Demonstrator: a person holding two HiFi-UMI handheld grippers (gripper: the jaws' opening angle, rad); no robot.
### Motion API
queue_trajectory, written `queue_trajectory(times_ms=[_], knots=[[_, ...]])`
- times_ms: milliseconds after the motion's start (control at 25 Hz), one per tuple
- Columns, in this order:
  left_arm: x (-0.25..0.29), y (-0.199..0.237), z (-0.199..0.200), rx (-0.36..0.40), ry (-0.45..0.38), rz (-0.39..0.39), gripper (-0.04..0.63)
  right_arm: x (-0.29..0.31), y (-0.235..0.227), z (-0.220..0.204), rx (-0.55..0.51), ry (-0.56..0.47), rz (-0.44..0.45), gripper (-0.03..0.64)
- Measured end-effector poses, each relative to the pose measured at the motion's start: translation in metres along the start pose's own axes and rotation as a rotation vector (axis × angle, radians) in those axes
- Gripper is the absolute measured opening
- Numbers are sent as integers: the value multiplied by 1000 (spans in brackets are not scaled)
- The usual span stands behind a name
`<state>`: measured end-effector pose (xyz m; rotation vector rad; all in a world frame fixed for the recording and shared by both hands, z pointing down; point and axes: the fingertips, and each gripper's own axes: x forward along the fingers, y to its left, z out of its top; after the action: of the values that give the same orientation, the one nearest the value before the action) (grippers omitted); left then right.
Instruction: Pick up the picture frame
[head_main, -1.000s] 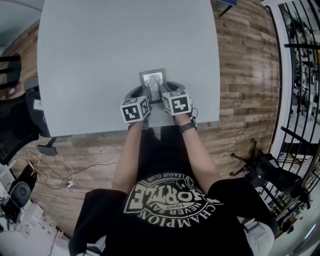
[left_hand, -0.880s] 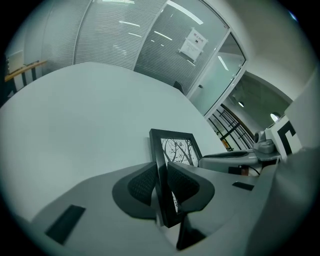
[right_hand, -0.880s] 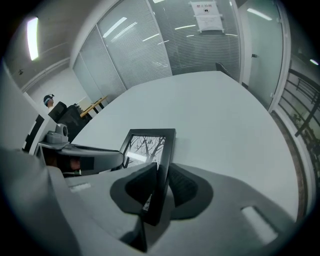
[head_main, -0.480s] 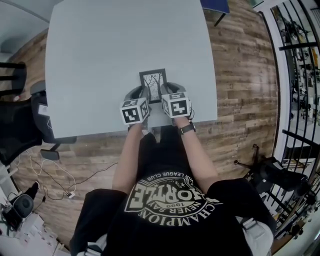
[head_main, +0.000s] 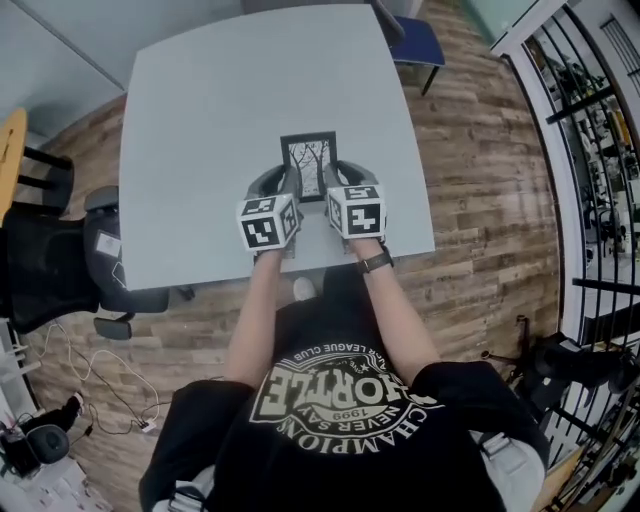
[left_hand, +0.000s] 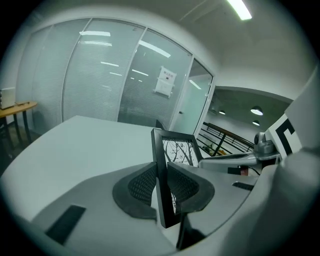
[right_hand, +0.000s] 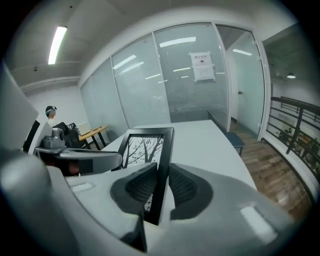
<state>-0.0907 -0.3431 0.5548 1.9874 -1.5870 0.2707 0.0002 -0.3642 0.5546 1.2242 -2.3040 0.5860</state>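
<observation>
I note a pale grey table (head_main: 200, 120) standing on a wood-plank floor (head_main: 480, 180). A black office chair (head_main: 50, 260) sits just off its left edge, and a blue chair (head_main: 415, 45) at its far right corner. A black railing (head_main: 600, 150) runs along the right side. Frosted glass partitions (left_hand: 100, 75) carry a paper notice (left_hand: 165, 80). A wooden desk (left_hand: 17, 106) stands beside them. One ceiling strip light (left_hand: 240, 9) is lit.

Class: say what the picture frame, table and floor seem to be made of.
The picture frame: black, smooth border, wood or plastic, unclear which.
The table: pale grey, uniform matt top, probably laminate.
The floor: brown planks with visible grain, wood or wood-look laminate.
</observation>
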Motion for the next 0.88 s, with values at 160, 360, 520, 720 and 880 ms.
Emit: queue_trajectory(times_ms=[160, 360, 520, 720, 880], knots=[[-34, -8, 48, 42, -114, -13, 72, -33, 20, 49, -34, -138, -1, 71], [-88, -21, 98, 123, -254, -9, 72, -80, 49, 97, -68, -300, -2, 71], [-124, -25, 130, 114, -337, -27, 72, -111, 72, 129, -99, -410, 0, 71], [-159, -34, 162, 137, -425, -27, 72, -144, 90, 161, -134, -521, -2, 71], [-176, -43, 175, 189, -477, -11, 72, -161, 97, 174, -142, -573, -4, 69]])
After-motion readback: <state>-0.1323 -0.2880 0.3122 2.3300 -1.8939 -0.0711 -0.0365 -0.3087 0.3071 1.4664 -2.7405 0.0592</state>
